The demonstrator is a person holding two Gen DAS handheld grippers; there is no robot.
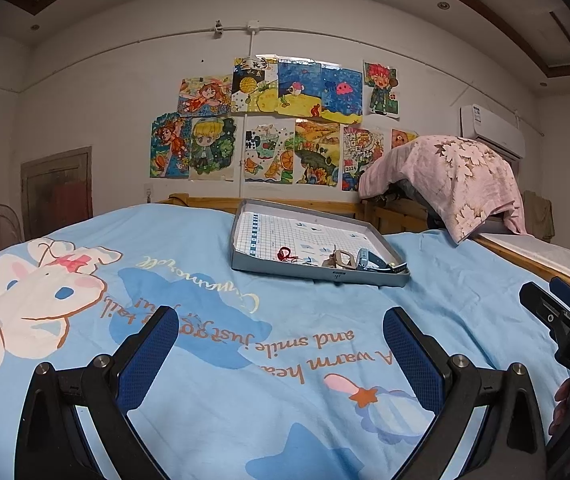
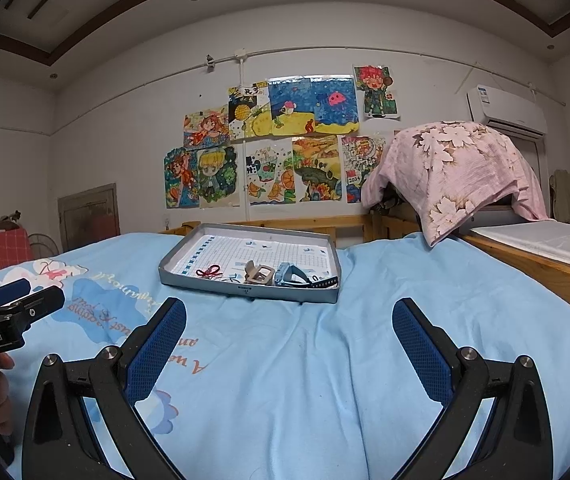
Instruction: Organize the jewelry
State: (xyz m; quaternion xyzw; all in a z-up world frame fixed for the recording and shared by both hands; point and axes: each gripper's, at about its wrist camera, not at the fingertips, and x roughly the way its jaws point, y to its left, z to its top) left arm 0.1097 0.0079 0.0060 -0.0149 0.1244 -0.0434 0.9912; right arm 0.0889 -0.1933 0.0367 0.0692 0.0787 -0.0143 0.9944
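Note:
A shallow grey tray (image 1: 317, 273) (image 2: 245, 290) with a grid-paper lining sits on the blue bedspread ahead of both grippers. In it lie a red string bracelet (image 1: 285, 254) (image 2: 209, 271), a beige watch (image 1: 341, 260) (image 2: 259, 273), a blue watch (image 1: 369, 261) (image 2: 291, 274) and a thin chain I can barely make out. My left gripper (image 1: 281, 332) is open and empty, well short of the tray. My right gripper (image 2: 289, 326) is open and empty, also short of the tray. Each gripper shows at the edge of the other's view.
The bed is covered by a light blue cartoon-print sheet (image 1: 205, 340) (image 2: 325, 360). A wooden bed rail (image 2: 545, 268) runs along the right. A pink floral cloth (image 1: 445, 176) (image 2: 457, 164) covers something behind the tray. Drawings hang on the far wall.

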